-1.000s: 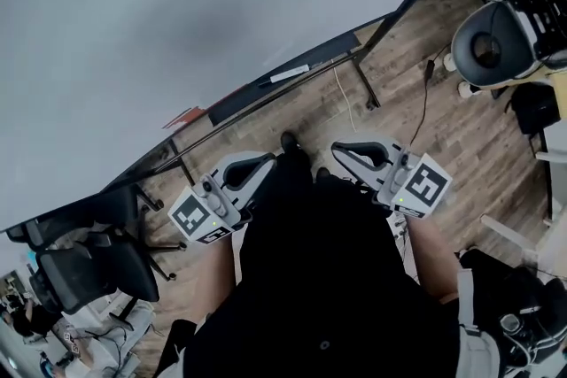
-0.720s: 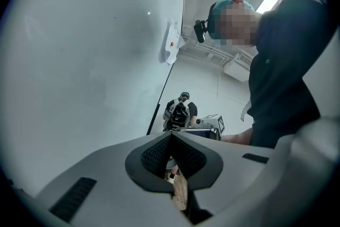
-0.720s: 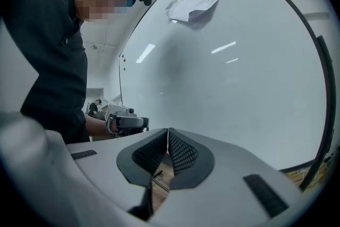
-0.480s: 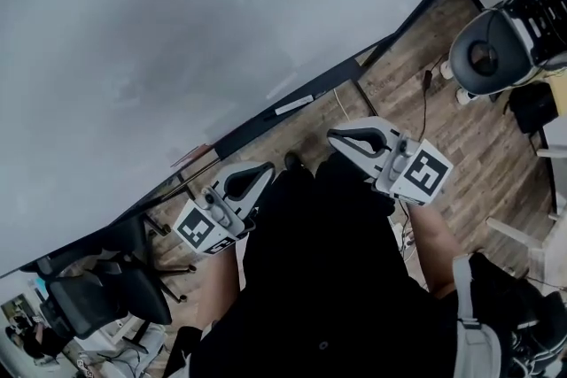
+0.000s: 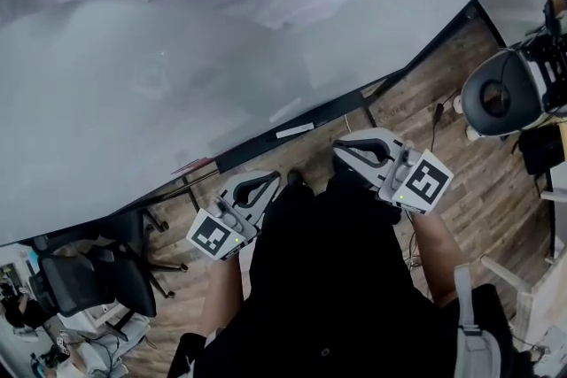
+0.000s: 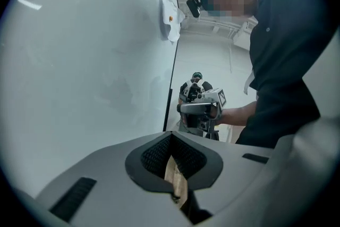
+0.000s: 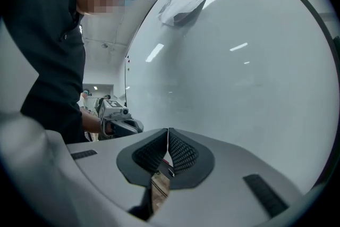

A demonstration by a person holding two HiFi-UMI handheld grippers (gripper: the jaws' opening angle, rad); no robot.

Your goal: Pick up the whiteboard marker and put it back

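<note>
Your left gripper (image 6: 170, 134) fills the lower part of the view, its jaws pressed together with nothing between them. Through the slit below their tips you see a strip of wooden floor (image 6: 176, 184). The whiteboard (image 6: 85, 61) takes up the whole left side, glossy, with streaks of ceiling light reflected on it. Near its dark right edge (image 6: 171, 77), a crumpled white sheet (image 6: 171, 32), cloth or paper, is pinned by a small orange magnet (image 6: 170, 18). Beyond that edge your right gripper (image 6: 186, 109) sits in your hand (image 6: 226, 114), pointing toward the board. Your dark top (image 6: 287, 61) covers the right side, and the head camera (image 6: 194, 5) juts out above.
</note>
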